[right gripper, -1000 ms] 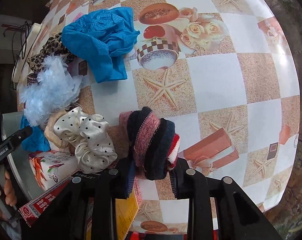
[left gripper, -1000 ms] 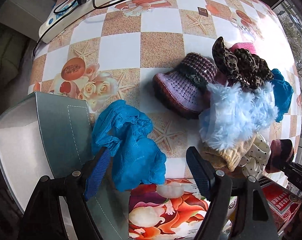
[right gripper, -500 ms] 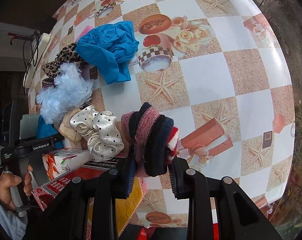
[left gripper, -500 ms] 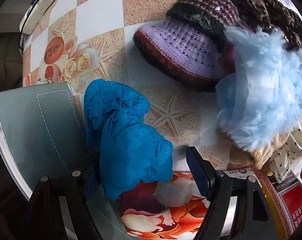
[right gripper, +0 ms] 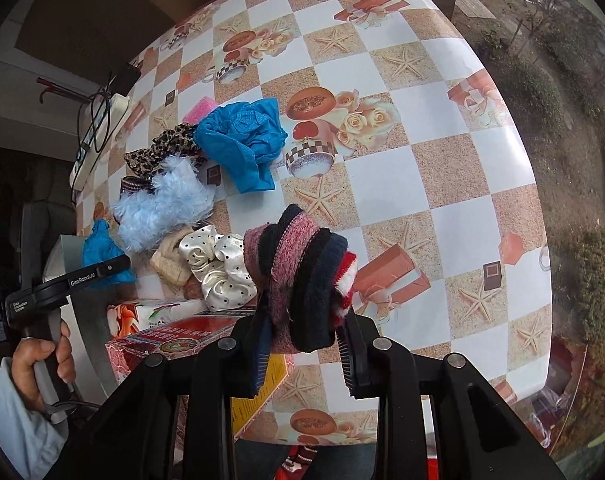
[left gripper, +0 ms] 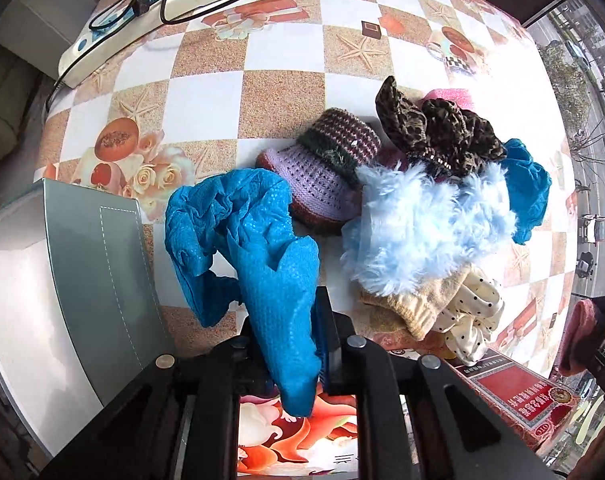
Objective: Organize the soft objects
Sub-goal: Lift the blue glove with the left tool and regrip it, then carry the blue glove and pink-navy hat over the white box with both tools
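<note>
Crinkled blue cloth, fluffy pile

Right gripper fingers clamp striped knit roll above checkered tablecloth.

Soft daylight, bright w/o hard shadows. Glare on the glossy counter near the window side. Strong fisheye bending at edges, corners dark. Centre sharp, claws slightly blurred.

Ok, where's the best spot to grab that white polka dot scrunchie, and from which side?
Probably from above, pinching the polka dot scrunchie's puffy outer loop on the open tablecloth side. The other side tucks against the cream knit piece and fluffy blue pile.
</note>
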### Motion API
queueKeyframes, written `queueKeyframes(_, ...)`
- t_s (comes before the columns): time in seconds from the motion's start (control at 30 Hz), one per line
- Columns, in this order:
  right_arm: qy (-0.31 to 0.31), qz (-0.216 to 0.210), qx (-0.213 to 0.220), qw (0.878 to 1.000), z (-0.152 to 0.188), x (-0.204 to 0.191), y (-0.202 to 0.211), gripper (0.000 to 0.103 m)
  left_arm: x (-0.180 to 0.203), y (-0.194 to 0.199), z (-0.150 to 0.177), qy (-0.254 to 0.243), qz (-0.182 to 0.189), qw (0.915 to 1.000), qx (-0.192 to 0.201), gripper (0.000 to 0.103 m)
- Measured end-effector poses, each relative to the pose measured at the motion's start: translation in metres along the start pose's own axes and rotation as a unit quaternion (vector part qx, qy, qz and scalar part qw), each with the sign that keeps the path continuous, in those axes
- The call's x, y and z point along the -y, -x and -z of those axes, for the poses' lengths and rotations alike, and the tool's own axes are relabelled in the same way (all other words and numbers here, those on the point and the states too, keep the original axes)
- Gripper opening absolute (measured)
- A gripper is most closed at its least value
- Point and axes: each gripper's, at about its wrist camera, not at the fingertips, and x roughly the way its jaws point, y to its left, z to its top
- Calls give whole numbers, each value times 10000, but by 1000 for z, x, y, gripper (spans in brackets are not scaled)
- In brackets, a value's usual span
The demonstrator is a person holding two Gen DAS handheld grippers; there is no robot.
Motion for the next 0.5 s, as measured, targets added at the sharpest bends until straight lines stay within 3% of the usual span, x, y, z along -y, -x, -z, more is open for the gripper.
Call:
queueKeyframes(0.3,189,94,348,9992,15,-1,24,31,25,95,3,-181,334,9949,937,17)
queueKeyframes(0.5,257,211,546,9980,28,9,42,31,94,110,23,-1067,466,9852,1254,17)
